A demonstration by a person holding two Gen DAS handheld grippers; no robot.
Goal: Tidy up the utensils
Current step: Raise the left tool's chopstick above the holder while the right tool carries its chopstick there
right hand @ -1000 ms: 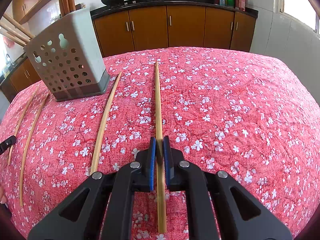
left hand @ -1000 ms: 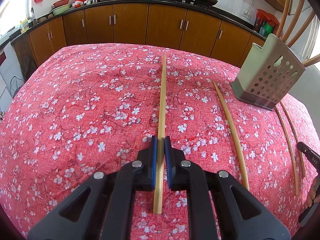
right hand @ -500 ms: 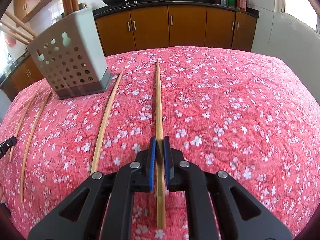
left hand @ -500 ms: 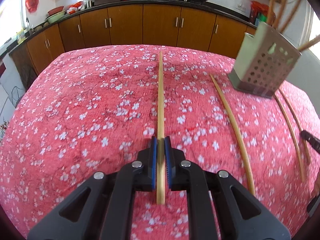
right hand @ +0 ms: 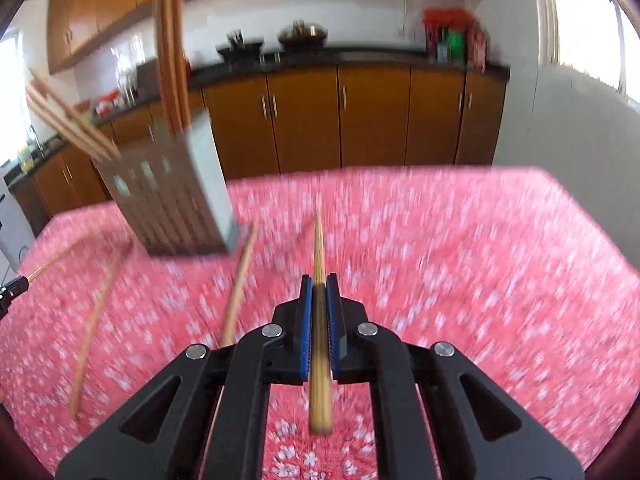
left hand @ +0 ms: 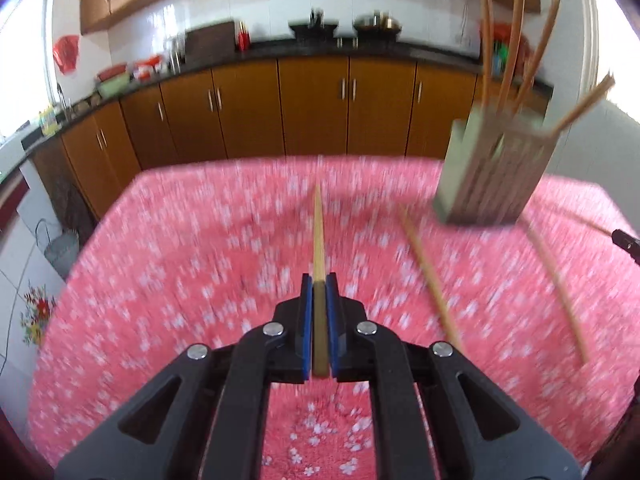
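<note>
My left gripper (left hand: pixel 319 280) is shut on a wooden chopstick (left hand: pixel 318 232) and holds it lifted, pointing forward over the red flowered tablecloth (left hand: pixel 180 280). My right gripper (right hand: pixel 319 280) is shut on another chopstick (right hand: pixel 318 248), also lifted. A grey perforated utensil holder (left hand: pixel 492 172) with several chopsticks in it stands at the right in the left wrist view and at the left in the right wrist view (right hand: pixel 176 196). Loose chopsticks (left hand: pixel 432 276) lie on the cloth beside it, also in the right wrist view (right hand: pixel 238 280). Both views are motion-blurred.
Brown kitchen cabinets (left hand: pixel 312 108) with a dark counter run behind the table. The other gripper's tip (left hand: pixel 626 240) shows at the right edge of the left wrist view. More loose chopsticks (right hand: pixel 94 320) lie left of the holder.
Both grippers have risen and tilted up from the table, each carrying its chopstick off the cloth. The kitchen wall and upper cabinets have come into view.
</note>
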